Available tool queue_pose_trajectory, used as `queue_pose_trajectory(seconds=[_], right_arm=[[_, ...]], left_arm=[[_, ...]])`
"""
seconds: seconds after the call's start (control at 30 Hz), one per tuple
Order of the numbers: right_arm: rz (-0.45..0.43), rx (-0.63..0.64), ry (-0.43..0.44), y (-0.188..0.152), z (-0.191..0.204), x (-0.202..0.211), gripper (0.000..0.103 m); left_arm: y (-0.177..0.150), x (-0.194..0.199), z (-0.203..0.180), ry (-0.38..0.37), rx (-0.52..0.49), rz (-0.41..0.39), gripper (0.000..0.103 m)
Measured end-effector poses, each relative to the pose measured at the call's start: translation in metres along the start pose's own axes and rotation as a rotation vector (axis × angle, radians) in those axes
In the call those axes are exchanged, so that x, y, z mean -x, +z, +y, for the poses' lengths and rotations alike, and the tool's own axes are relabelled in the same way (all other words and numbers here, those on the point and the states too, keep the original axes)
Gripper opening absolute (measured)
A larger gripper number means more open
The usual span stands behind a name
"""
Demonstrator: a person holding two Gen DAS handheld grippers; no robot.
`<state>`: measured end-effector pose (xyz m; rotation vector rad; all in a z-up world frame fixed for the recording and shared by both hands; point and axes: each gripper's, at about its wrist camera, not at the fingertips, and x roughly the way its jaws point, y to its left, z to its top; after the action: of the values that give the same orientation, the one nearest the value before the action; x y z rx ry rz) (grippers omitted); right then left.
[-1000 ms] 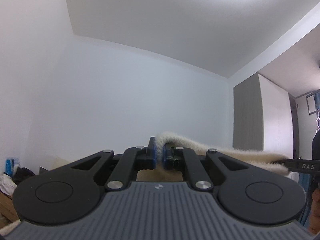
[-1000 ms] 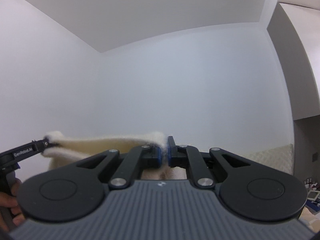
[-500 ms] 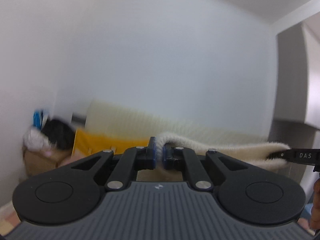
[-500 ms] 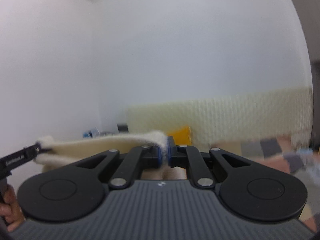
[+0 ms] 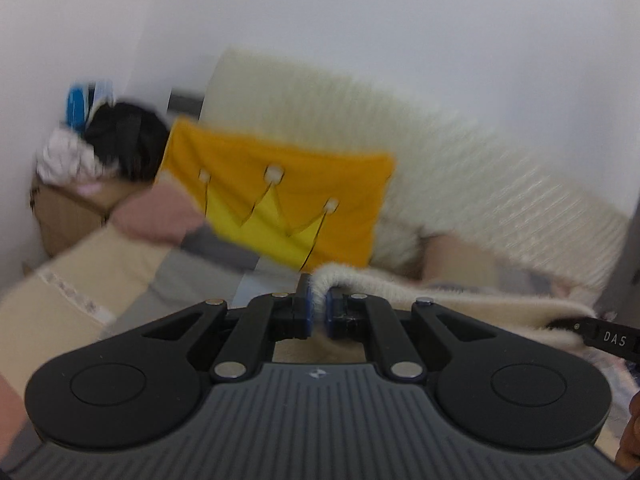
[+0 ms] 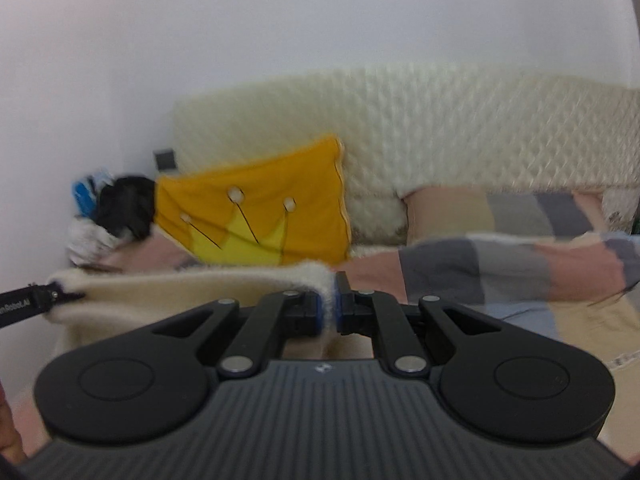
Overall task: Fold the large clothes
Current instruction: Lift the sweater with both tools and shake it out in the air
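A cream fuzzy garment (image 5: 460, 300) is stretched between both grippers above a bed. My left gripper (image 5: 318, 312) is shut on one corner of its top edge; the cloth bulges over the blue pads. In the right wrist view the same garment (image 6: 180, 292) runs off to the left, and my right gripper (image 6: 329, 312) is shut on its other corner. Each view shows the other gripper's black tip at the far end of the edge: the right gripper (image 5: 600, 334) and the left gripper (image 6: 36, 300). The garment's lower part hangs hidden behind the gripper bodies.
A yellow crown cushion (image 5: 280, 196) leans on a cream quilted headboard (image 6: 440, 120). A patchwork blanket (image 6: 520, 256) covers the bed (image 5: 80, 280). A cardboard box with dark and white clothes (image 5: 100, 152) stands in the left corner against the white wall.
Both grippers swept down and tilted forward with the garment still held taut. The view went from ceiling and bare wall to the bed, cushion and headboard.
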<state>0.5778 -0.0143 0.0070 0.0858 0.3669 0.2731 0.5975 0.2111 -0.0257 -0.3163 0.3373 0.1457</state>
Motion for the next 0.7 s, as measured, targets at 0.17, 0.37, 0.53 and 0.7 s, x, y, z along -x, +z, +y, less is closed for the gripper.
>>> queue_pose_trajectory(seconds=[0.17,0.37,0.53,0.7], right_arm=[[0.143,-0.056,-0.010,-0.051,-0.011,-0.088,0.009],[0.251,-0.010,-0.025,-0.111,-0.014,-0.156,0.009],[0.336,-0.012,-0.025,-0.144,-0.020,-0.189,0.009],[0.384,-0.032,-0.008,-0.144,-0.022,-0.198,0.009]], left_arm=[[-0.048,-0.128,0.030,0.041,0.019,0.136,0.008],[-0.107,-0.216,0.058,0.096,0.034,0.269,0.008],[-0.136,-0.253,0.073,0.107,0.034,0.358,0.008],[-0.133,-0.250,0.077,0.093,0.048,0.406,0.008]])
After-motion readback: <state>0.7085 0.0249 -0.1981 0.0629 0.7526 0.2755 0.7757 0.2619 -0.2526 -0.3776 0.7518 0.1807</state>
